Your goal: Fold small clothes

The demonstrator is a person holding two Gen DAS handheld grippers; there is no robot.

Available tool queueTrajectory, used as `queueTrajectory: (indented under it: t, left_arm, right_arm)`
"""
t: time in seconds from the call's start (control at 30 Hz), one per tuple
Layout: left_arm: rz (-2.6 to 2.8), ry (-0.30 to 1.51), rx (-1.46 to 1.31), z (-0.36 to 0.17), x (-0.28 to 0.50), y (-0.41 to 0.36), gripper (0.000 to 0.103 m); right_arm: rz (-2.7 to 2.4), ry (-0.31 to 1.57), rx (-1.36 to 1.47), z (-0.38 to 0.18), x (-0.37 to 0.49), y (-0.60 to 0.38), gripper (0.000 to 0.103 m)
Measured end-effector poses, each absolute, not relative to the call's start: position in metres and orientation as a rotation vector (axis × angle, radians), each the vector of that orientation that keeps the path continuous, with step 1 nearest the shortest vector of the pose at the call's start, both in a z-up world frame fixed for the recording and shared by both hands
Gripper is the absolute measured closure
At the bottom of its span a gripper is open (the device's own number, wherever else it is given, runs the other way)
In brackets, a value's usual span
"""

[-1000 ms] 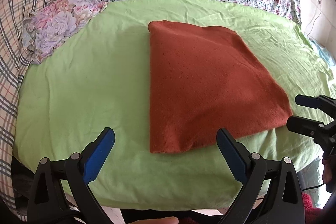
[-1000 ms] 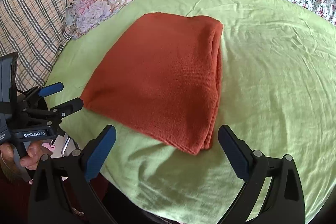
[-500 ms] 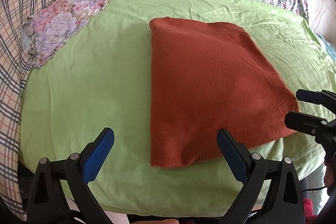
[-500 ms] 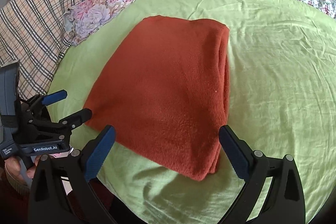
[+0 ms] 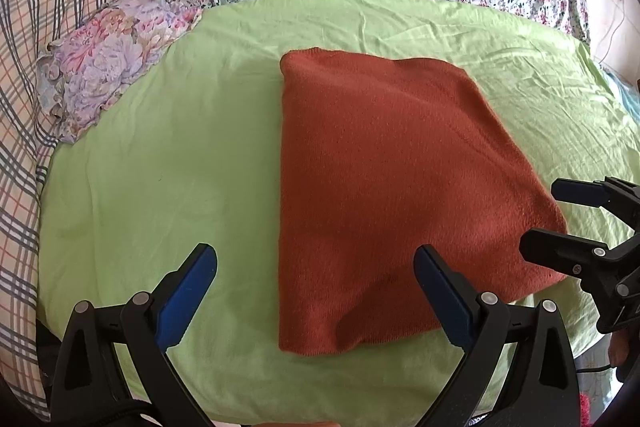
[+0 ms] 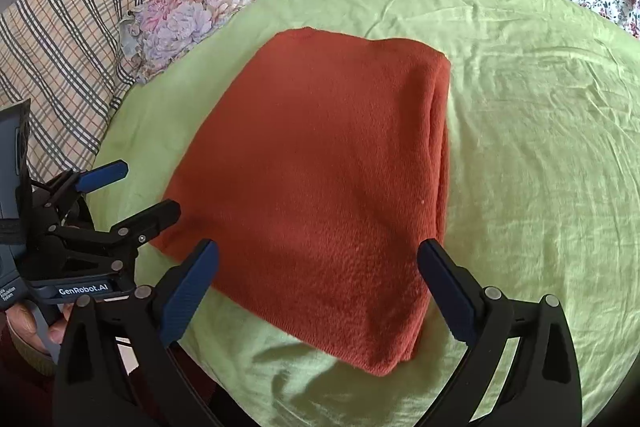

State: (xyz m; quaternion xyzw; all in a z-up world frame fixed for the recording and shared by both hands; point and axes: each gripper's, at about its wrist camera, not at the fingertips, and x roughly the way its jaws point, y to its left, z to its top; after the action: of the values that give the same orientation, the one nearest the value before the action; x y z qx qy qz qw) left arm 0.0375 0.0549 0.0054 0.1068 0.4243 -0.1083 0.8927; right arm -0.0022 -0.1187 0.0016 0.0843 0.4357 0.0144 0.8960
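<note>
Both sets of jaws stand wide apart and hold nothing. Ahead of the left gripper (image 5: 316,287), the near edge of the folded rust-red garment (image 5: 384,179) lies between its fingers, toward the right-hand one. The right gripper (image 6: 318,285) frames the same bundle's near corner, its stacked layers showing along the side by the right finger. Beyond spreads the green sheet (image 5: 160,167), then the floral pillow (image 5: 108,67). The risk, I judge: pinching only the top layer would peel the fold open, or catching the sheet would drag the bundle askew.
</note>
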Motion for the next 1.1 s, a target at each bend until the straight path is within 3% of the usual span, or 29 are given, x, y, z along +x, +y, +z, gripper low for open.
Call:
queueTrajectory:
  t: [1.1]
  left_arm:
    - [-0.222, 0.874, 0.162, 0.006, 0.036, 0.046, 0.003]
  right_arm:
    - [0.011, 0.898, 0.224, -0.004, 0.01, -0.129, 0.003]
